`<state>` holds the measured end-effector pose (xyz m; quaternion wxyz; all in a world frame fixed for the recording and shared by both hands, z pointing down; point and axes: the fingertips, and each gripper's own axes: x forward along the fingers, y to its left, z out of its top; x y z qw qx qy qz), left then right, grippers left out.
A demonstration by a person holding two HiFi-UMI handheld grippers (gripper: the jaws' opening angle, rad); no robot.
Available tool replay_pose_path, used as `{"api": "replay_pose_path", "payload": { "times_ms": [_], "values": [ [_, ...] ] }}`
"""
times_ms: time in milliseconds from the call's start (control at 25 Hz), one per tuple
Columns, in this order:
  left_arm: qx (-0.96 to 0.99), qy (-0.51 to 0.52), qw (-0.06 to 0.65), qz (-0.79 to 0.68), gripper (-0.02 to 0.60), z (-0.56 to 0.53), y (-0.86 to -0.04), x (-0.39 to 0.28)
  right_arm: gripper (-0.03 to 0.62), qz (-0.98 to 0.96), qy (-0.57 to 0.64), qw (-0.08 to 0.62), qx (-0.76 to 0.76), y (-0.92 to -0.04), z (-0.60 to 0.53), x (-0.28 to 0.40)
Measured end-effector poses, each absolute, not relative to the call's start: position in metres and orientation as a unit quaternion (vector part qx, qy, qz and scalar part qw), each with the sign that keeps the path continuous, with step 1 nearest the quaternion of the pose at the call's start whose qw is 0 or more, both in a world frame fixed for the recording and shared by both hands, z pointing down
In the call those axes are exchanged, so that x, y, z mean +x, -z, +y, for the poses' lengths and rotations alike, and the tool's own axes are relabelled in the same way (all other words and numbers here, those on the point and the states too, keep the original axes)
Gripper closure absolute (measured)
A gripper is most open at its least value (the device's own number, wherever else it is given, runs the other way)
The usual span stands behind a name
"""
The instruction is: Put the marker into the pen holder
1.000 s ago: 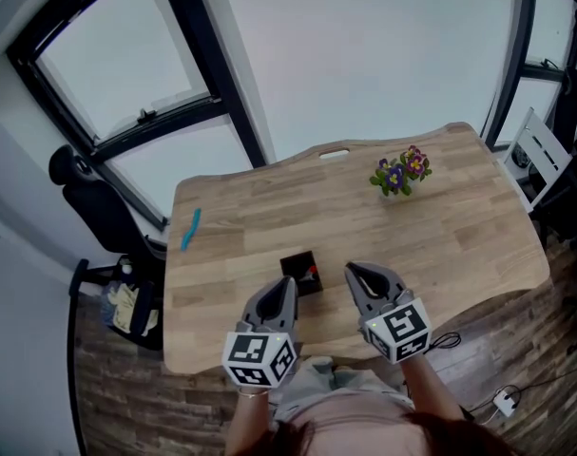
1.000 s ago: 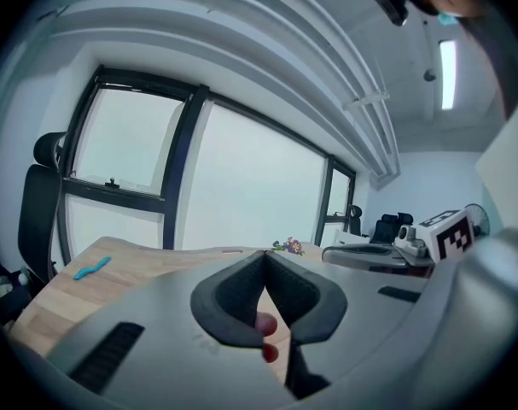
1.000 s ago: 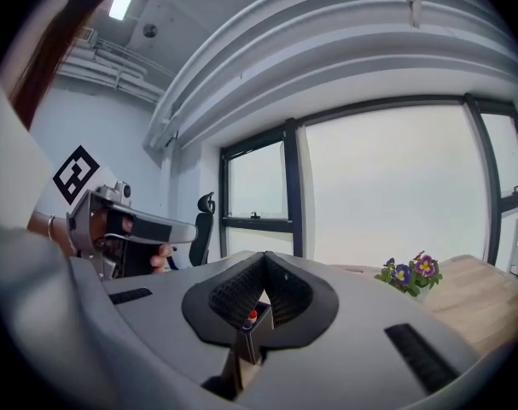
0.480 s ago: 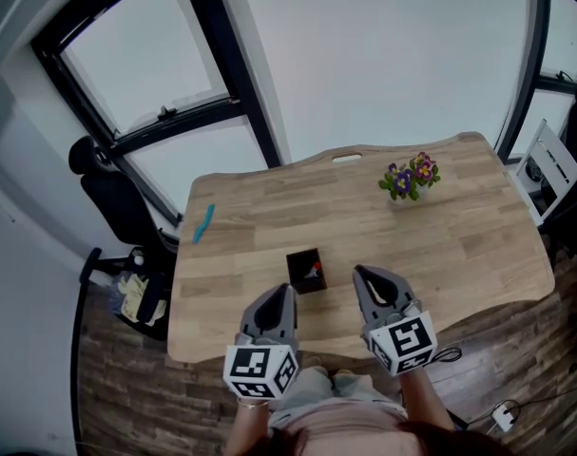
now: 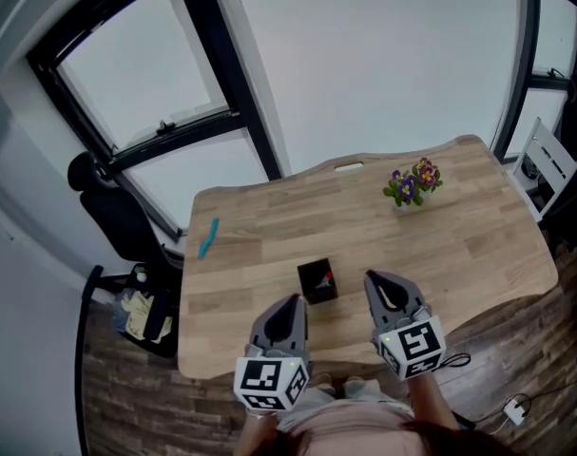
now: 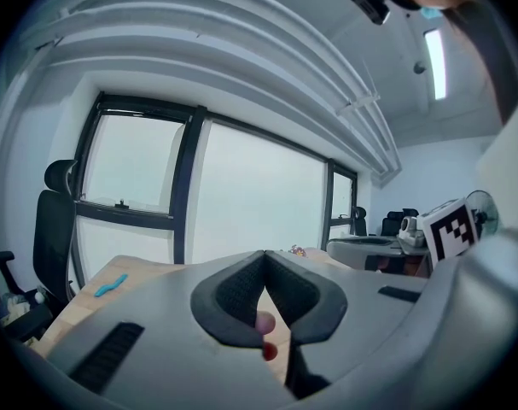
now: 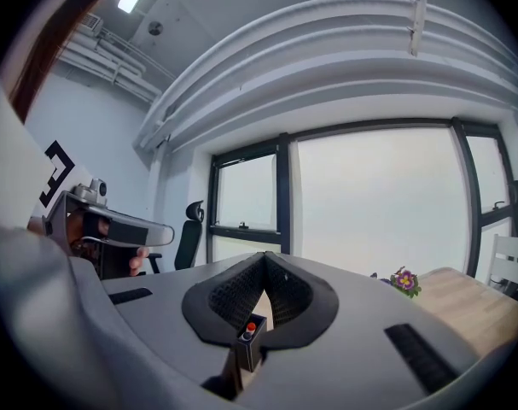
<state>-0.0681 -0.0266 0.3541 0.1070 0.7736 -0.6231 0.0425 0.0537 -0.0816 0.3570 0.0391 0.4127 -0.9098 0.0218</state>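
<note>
Lower centre, your left gripper and right gripper have jaws together, empty: the red-capped marker sits in the black square pen holder.

Grey: left gripper, right gripper (marker-cubed)

The pen holder stands on the desk, near its lower edge (a capped pen-like thing stands in it). A slim object lies well apart at the desk's left edge, and a flower pot sits at its upper right. The left hand-held gripper and right hand-held gripper flank the holder from below, and a chair stands left of the desk.
</note>
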Motion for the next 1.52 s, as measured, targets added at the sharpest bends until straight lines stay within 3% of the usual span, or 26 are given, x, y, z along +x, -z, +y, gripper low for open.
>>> {"api": "replay_pose_path", "payload": {
  "times_ms": [1520],
  "values": [
    [0.811, -0.031, 0.148, -0.566, 0.581, -0.029, -0.370, -0.077, 0.595, -0.876, -0.033, 0.065, 0.476, -0.360, -0.065, 0.055]
  ]
}}
